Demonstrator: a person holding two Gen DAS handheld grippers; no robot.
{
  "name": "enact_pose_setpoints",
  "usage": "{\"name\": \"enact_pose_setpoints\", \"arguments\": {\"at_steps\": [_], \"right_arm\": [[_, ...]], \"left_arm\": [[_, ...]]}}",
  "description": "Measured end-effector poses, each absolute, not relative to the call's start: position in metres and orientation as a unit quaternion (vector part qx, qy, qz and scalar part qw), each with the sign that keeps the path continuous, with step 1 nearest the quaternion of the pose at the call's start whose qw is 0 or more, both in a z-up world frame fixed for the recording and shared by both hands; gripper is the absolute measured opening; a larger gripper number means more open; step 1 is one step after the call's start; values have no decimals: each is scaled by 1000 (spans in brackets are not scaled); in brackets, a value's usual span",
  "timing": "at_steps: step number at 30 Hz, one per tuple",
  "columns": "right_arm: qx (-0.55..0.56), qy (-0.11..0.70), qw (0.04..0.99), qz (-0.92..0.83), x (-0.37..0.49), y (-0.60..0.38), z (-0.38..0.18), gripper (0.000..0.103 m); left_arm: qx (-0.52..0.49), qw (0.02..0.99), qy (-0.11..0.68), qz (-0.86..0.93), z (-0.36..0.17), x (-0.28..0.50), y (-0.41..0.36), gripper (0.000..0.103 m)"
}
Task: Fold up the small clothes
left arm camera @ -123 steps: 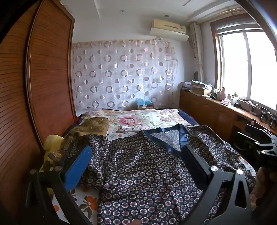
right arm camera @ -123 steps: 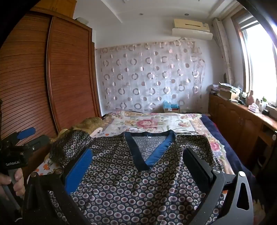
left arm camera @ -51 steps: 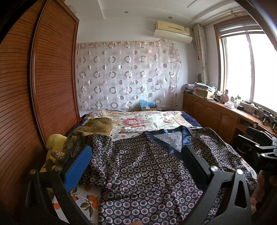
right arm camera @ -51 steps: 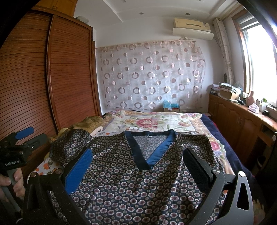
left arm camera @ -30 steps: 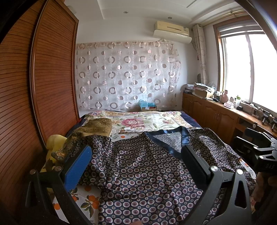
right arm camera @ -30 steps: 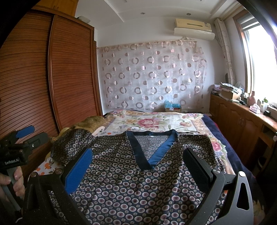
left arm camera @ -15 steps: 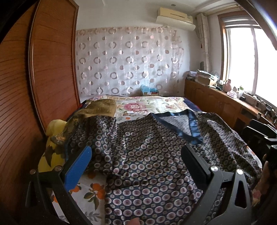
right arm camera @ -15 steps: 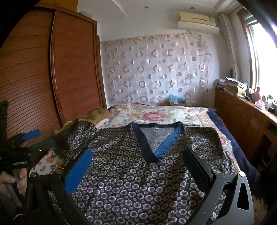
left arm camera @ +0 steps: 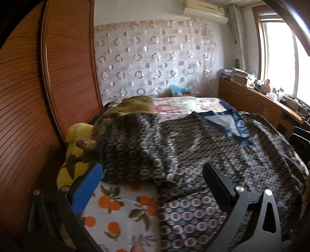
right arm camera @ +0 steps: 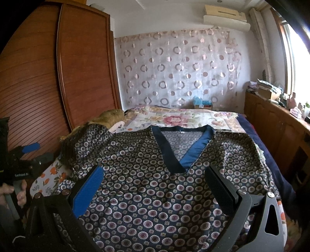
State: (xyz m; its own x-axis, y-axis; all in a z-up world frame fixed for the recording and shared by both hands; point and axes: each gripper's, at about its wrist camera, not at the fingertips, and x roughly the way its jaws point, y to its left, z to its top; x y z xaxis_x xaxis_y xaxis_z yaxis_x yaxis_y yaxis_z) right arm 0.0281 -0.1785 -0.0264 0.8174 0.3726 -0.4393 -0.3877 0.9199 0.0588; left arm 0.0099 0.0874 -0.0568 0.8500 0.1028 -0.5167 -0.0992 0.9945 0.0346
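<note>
Left wrist view
Left gripper (left arm camera: pixel 153 184): fingers spread wide across the lower frame, holding nothing, above the near left part of the bed.
Shirt (left arm camera: pixel 193 153): dark with ringed dots, spread flat over the middle and right of the frame; blue V-neck (left arm camera: pixel 234 124) at upper right, far from the camera; long axis from lower centre to upper right; picture blurred.
Sleeve (left arm camera: pixel 126 147): bunched at centre left, near the blue finger pad.
Sheet (left arm camera: pixel 124 215): white with orange fruit print, lower centre, bare beside the shirt's hem edge.
Yellow cushion (left arm camera: pixel 77 133): left edge of the bed, against the wardrobe.
Wardrobe (left arm camera: pixel 38 93): brown slatted doors filling the left side.
Curtain (left arm camera: pixel 155 58): white with circles, upper centre.
Window (left arm camera: pixel 279 54): bright, upper right, above a wooden counter.

Right wrist view
Right gripper (right arm camera: pixel 155 186): fingers wide apart, holding nothing, over the shirt's chest.
Shirt (right arm camera: pixel 151 174): centre and lower frame, front up; neck (right arm camera: pixel 184 143) toward the far end of the bed, hem toward the camera; long axis near to far.
Left gripper (right arm camera: pixel 29 153): far left edge, held by a hand (right arm camera: pixel 20 191); fingers apart.
Bedspread (right arm camera: pixel 186 116): floral, beyond the collar, mid frame.
Air conditioner (right arm camera: pixel 224 16): upper right, on the wall above the curtain.
</note>
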Motion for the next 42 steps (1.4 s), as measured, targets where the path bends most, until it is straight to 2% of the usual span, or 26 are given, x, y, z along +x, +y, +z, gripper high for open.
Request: {"name": "enact_pose_setpoints", "arguments": {"at_steps": [18, 23, 27, 31, 34, 36, 37, 38, 40, 42], "right_arm": [[-69, 271, 925, 257, 71, -129, -47, 103], [-76, 282, 913, 286, 84, -112, -49, 103], [-79, 285, 907, 300, 89, -104, -51, 103], [-81, 289, 904, 305, 92, -102, -55, 103], [-84, 288, 903, 306, 93, -100, -56, 103], [-84, 289, 903, 306, 92, -101, -55, 103], [-84, 288, 904, 305, 91, -102, -55, 103], [-83, 287, 904, 304, 91, -102, -55, 103], [-80, 285, 906, 302, 89, -104, -54, 103], [-75, 284, 907, 301, 86, -108, -54, 103]], "left_arm": [[-2, 935, 353, 43, -100, 55, 158, 102], [-34, 926, 375, 29, -106, 74, 184, 73], [-41, 924, 379, 23, -108, 85, 196, 68], [-52, 918, 393, 16, -114, 99, 205, 57], [-61, 915, 399, 7, -117, 105, 209, 55], [-65, 914, 401, -3, -118, 108, 210, 48], [-66, 913, 402, -6, -118, 108, 211, 41], [-66, 913, 403, -10, -118, 108, 210, 27], [-66, 913, 403, -19, -117, 107, 209, 8], [-61, 917, 394, -29, -111, 101, 205, 6]]}}
